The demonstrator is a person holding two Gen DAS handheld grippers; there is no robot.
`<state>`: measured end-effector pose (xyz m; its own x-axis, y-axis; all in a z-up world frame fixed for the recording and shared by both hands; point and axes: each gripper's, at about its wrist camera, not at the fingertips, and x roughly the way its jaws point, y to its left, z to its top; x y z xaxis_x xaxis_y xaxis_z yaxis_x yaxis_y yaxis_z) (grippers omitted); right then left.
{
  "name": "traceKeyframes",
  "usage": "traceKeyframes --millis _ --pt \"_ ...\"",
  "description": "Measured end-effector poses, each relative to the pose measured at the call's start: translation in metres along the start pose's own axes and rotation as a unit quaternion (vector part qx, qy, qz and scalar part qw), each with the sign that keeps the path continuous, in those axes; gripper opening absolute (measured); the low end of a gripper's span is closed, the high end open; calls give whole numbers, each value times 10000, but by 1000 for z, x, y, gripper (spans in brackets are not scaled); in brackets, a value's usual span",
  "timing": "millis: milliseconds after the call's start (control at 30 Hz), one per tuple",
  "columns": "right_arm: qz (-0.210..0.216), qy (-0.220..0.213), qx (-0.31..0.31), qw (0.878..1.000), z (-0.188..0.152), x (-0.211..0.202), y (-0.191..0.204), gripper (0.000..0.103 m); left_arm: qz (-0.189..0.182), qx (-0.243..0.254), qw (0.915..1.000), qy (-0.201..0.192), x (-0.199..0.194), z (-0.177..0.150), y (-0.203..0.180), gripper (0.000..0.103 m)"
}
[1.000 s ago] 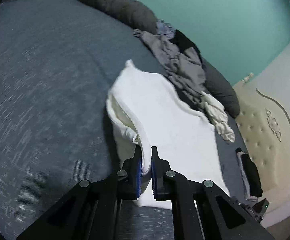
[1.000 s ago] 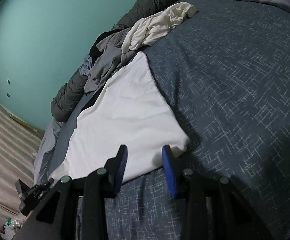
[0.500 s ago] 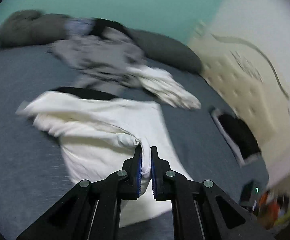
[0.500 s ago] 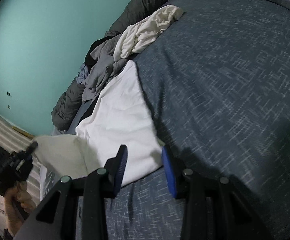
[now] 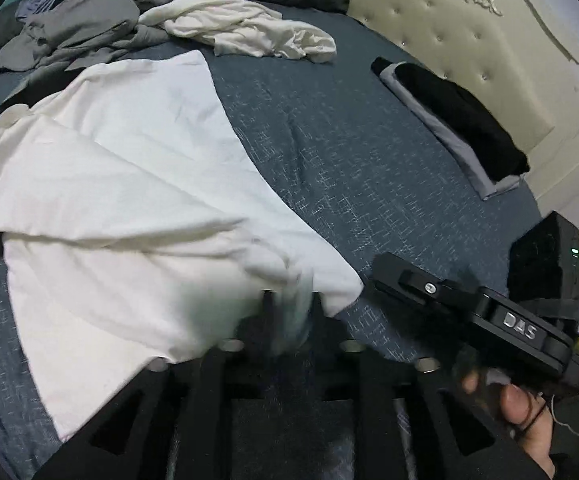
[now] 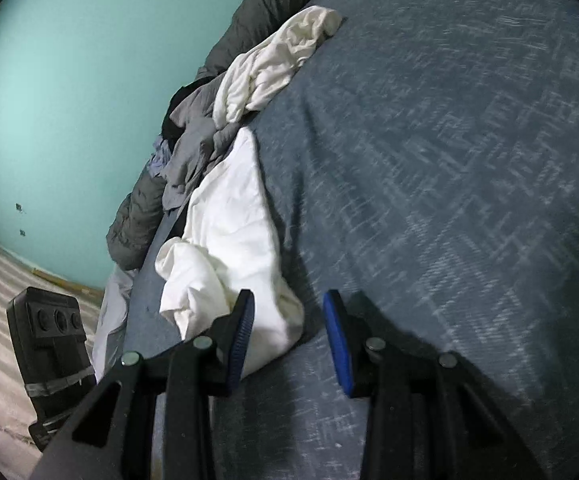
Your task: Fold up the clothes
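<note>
A white garment lies folded over itself on the blue bedspread. My left gripper is blurred by motion at the garment's near corner; its fingers look a little apart around the cloth. In the right wrist view the same white garment lies bunched just ahead of my right gripper, which is open and empty above the bedspread, its left finger over the garment's edge. The right gripper's body shows in the left wrist view, at the right.
A heap of grey clothes and a crumpled white garment lie at the far side of the bed. A folded black and grey stack sits near the cream headboard. A teal wall stands beyond the bed.
My left gripper has swung right, carrying the garment's corner across to the right gripper's side, so the garment is now doubled over. Its fingers now look slightly parted. My right gripper has stayed open.
</note>
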<state>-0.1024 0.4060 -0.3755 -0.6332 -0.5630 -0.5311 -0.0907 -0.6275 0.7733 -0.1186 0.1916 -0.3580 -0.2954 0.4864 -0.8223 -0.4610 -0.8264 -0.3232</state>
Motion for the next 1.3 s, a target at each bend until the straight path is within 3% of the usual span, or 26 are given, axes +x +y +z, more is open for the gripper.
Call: traceKeyframes --millis 33,167,233,367,500,667,700,800,833,1067,1300 --pt "66 8 -45 10000 0 1 3 36 -16 11 9999 -102 -12 -2 2 55" --pt "214 32 -383 9990 0 4 21 46 -7 -222 9985 -500 -61 -13 25 56" --pt "90 95 -566 9983 -1 10 29 49 16 -391 9972 -644 -77 -19 43 56" --pt "202 247 -658 9973 -6 22 39 49 415 -842 9927 -758 -101 -41 92 56" --pt "185 343 -980 9944 -12 30 54 49 474 -1421 9855 -800 -106 -66 136 56" --pt "193 599 -874 9942 -18 45 51 49 445 -1548 9854 -559 -87 -88 155 54" --pt "133 595 -901 9941 -19 46 50 47 421 -1600 9847 -546 -85 -91 158 54" --pt "-6 606 -935 9938 -20 46 45 10 383 -1748 9826 -508 -77 -99 163 54" --pt "-67 590 -948 9937 -20 45 43 7 394 -1732 9830 -470 -75 -101 162 54" --pt "-95 216 -971 9950 -14 22 44 5 493 -1626 9847 -375 -67 -104 156 54" --pt "-352 421 -553 9970 -16 25 25 5 519 -1592 9849 -429 -71 -99 155 55"
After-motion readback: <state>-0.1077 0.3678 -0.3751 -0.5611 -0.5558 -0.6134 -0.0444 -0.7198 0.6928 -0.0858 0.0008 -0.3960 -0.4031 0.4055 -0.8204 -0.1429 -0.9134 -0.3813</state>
